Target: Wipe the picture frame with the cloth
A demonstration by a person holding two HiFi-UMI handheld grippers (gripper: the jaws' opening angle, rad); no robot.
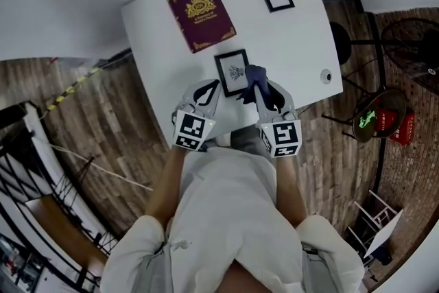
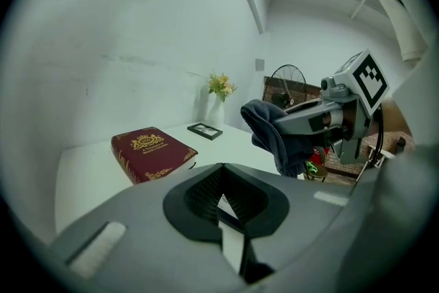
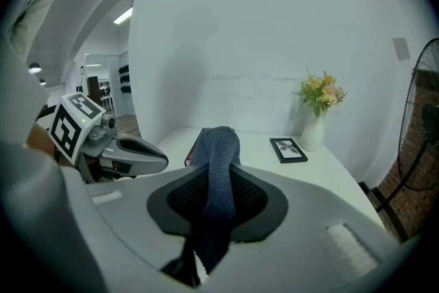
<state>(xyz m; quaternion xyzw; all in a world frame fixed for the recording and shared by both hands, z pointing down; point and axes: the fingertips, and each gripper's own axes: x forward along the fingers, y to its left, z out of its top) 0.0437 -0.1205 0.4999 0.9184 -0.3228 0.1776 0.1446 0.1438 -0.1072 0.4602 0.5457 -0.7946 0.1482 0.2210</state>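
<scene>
While right tool (image 3: 217,178) clamps cloth (image 3: 219,144) | left tool (image 2: 223,194) pinches picture frame (image 1: 230,69)

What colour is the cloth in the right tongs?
Plain dark blue-grey, no pattern; the cloth shows best in the right gripper view.

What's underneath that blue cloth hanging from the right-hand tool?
The nearer picture frame, on the white table. The cloth, pinched in the right gripper, covers the frame's right edge; whether they touch cannot be seen.
</scene>
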